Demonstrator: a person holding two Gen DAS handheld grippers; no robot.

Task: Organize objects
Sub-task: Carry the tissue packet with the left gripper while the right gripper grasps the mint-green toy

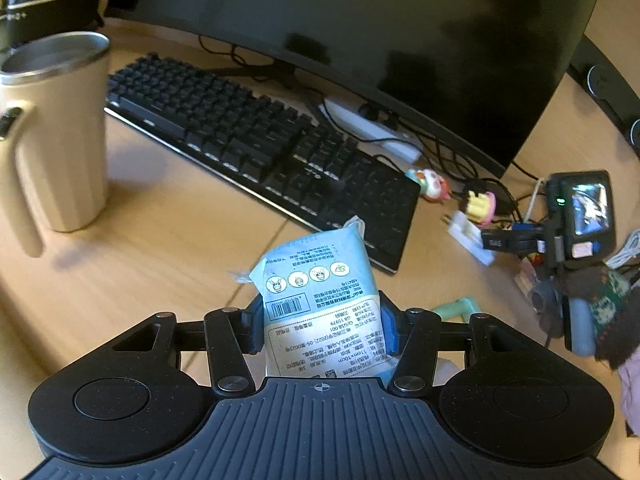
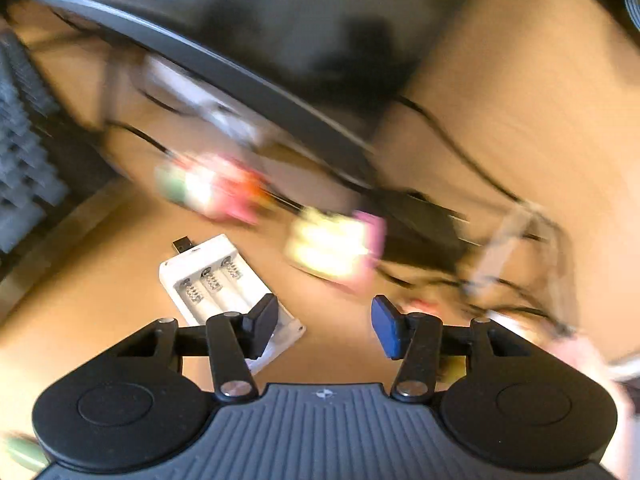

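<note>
While the left gripper (image 1: 320, 322) is clamped on a pale-blue wipes packet (image 1: 320, 296) standing upright between its pads, the right gripper (image 2: 324, 326) hangs above the desk (image 2: 120, 320) with jaws apart and nothing between them. A white battery charger (image 2: 224, 284) lies just left of and partly beneath its left finger; two small toys (image 2: 332, 248) sit ahead, beside tangled cables (image 2: 420, 232). Risks, as judged: the soft packet may slump or slip from its low grip; a blurred, hurried right approach could nudge the charger or snag a cable.

Light-blue printed packet (image 1: 320, 300) upright, print inverted, clamped above desk.
</note>
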